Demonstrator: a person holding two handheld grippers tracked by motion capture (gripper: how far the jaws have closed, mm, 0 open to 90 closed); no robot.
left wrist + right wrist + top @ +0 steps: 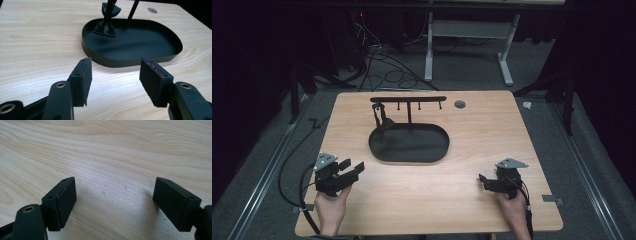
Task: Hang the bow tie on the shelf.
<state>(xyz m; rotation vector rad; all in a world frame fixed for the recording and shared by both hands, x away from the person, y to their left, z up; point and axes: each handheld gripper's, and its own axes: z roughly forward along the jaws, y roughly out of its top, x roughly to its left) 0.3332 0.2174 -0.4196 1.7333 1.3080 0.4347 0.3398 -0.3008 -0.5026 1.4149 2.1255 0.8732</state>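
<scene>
Both the left gripper (353, 170) and right gripper (483, 180) stand spread and empty. On the tray (130, 58), the soft, light bow tie (105, 28) invites a knot pinch.

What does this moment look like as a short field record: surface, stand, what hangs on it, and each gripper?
surface: wooden table
stand: black oval tray with an upright post and a hook bar
on the stand: dark bow-shaped cloth piece at the left post, its foot on the tray floor
left gripper: open, nothing between the pads, pointing at the tray
right gripper: open, over bare wood
</scene>
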